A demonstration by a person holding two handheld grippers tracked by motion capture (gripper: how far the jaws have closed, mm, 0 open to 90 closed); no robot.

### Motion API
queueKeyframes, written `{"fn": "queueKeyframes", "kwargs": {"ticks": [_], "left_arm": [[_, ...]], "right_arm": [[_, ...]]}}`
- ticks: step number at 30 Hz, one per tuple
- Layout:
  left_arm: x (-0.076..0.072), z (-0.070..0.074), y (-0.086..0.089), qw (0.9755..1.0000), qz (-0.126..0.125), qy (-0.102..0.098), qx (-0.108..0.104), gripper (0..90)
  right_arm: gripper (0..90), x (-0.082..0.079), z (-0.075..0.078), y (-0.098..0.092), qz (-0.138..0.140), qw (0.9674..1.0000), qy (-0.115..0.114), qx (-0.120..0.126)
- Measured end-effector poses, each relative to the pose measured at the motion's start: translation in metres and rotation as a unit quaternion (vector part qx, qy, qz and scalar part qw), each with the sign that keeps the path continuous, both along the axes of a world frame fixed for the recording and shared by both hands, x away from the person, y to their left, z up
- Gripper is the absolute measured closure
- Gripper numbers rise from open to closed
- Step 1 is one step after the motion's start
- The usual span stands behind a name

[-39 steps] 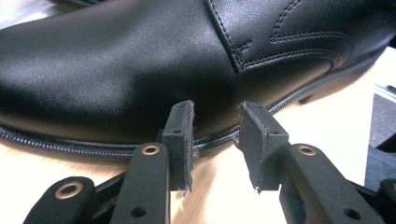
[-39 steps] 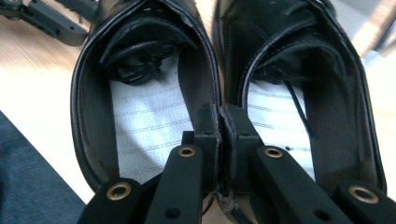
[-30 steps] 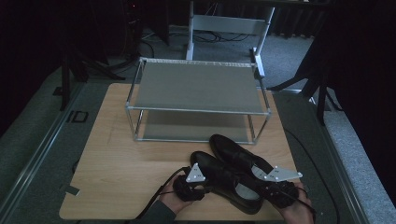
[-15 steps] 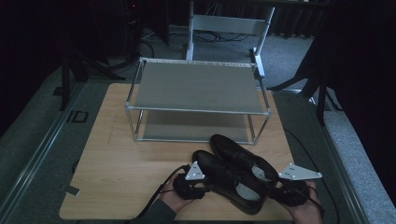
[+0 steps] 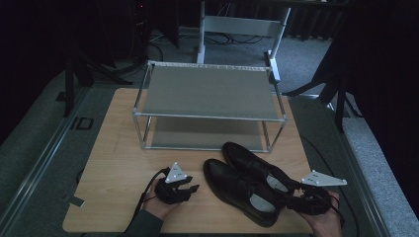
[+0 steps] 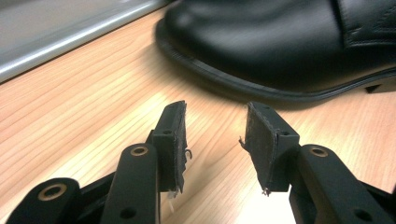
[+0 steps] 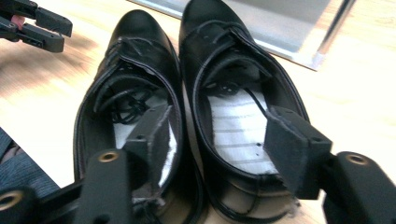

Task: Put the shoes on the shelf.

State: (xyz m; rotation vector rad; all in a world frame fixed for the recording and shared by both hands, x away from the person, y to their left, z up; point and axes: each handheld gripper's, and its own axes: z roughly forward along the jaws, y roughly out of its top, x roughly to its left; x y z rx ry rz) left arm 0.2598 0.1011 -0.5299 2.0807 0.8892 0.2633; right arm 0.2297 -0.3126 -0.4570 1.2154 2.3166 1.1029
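Right gripper (image 7: pixel 215 154) wide open at the heels of the pair, jaws just spread, one over the left shoe's (image 7: pixel 128 112) opening, the other over the right shoe's (image 7: pixel 233 116) insole, pressing on neither. Left gripper (image 6: pixel 215 140) partly open and empty, jaws just widening a little, low over the desk (image 6: pixel 70 107) beside a shoe's toe. Both black lace-up shoes side by side on the desk, toes toward the two-tier shoe rack (image 5: pixel 210 106), not yet on it. Likely a release after setting the pair down. Next: closing on a heel rim, lifting clear, sliding onto a tier.
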Motion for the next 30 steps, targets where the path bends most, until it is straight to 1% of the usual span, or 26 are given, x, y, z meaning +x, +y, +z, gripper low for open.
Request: {"fn": "queueKeyframes", "kwargs": {"ticks": [1, 2, 3, 5, 6, 8, 9, 10, 11, 13, 15, 20, 22, 24, 25, 26, 28, 30], "left_arm": [[-0.001, 0.0, 0.005, 1.0, 0.006, 0.001, -0.002, 58.8], [-0.002, 0.0, 0.008, 1.0, 0.008, 0.0, 0.0, 58.7], [-0.003, 0.0, 0.012, 0.9999, 0.013, 0.001, 0.002, 58.6], [-0.005, -0.001, 0.022, 0.9996, 0.027, 0.002, 0.003, 58.5], [-0.005, -0.001, 0.025, 0.9995, 0.032, 0.002, 0.003, 58.5], [-0.005, 0.0, 0.033, 0.999, 0.044, 0.004, 0.001, 58.5], [-0.005, 0.0, 0.038, 0.9986, 0.052, 0.004, -0.002, 58.5], [-0.004, 0.0, 0.04, 0.9984, 0.056, 0.005, -0.004, 58.5], [-0.004, 0.0, 0.044, 0.998, 0.062, 0.007, -0.007, 58.5], [-0.003, 0.001, 0.048, 0.9975, 0.07, 0.007, -0.009, 58.6], [-0.002, 0.001, 0.05, 0.9972, 0.073, 0.007, -0.012, 58.6], [-0.002, 0.0, 0.049, 0.9974, 0.071, 0.007, -0.01, 58.5], [-0.002, 0.0, 0.048, 0.9974, 0.07, 0.007, -0.009, 58.6], [-0.002, 0.0, 0.049, 0.9974, 0.071, 0.008, -0.009, 58.5], [-0.002, 0.0, 0.049, 0.9973, 0.072, 0.008, -0.01, 58.6], [-0.003, 0.0, 0.049, 0.9973, 0.072, 0.008, -0.01, 58.6], [-0.003, 0.0, 0.05, 0.9972, 0.074, 0.007, -0.011, 58.5], [-0.003, -0.001, 0.05, 0.9971, 0.074, 0.008, -0.01, 58.5]], "right_arm": [[37.0, 0.0, 0.0, 0.002, 0.004, 1.0, 0.002, 0.0], [32.8, 0.001, 0.0, 0.004, 0.006, 1.0, 0.003, -0.005], [31.2, 0.002, -0.001, 0.005, 0.006, 0.9999, 0.004, -0.009], [29.2, 0.004, -0.004, 0.01, 0.015, 0.9995, 0.011, -0.024], [27.9, 0.005, -0.006, 0.012, 0.019, 0.9991, 0.013, -0.037], [27.9, 0.007, -0.01, 0.015, 0.02, 0.998, 0.016, -0.057], [28.1, 0.008, -0.012, 0.016, 0.019, 0.9977, 0.019, -0.062], [29.1, 0.01, -0.015, 0.017, 0.019, 0.9968, 0.025, -0.073], [30.0, 0.011, -0.016, 0.017, 0.019, 0.9966, 0.022, -0.077], [33.1, 0.012, -0.016, 0.019, 0.022, 0.9954, 0.026, -0.09], [35.5, 0.015, -0.016, 0.022, 0.026, 0.9933, 0.031, -0.108], [39.8, 0.019, -0.016, 0.026, 0.046, 0.9894, 0.049, -0.129], [40.5, 0.02, -0.016, 0.028, 0.05, 0.9881, 0.059, -0.133], [42.4, 0.023, -0.015, 0.029, 0.06, 0.9852, 0.073, -0.143], [43.9, 0.024, -0.015, 0.029, 0.063, 0.9845, 0.079, -0.143], [44.4, 0.026, -0.015, 0.03, 0.069, 0.9826, 0.091, -0.146], [47.6, 0.027, -0.018, 0.033, 0.075, 0.9793, 0.099, -0.159], [50.4, 0.029, -0.018, 0.035, 0.08, 0.9772, 0.108, -0.164]]}}
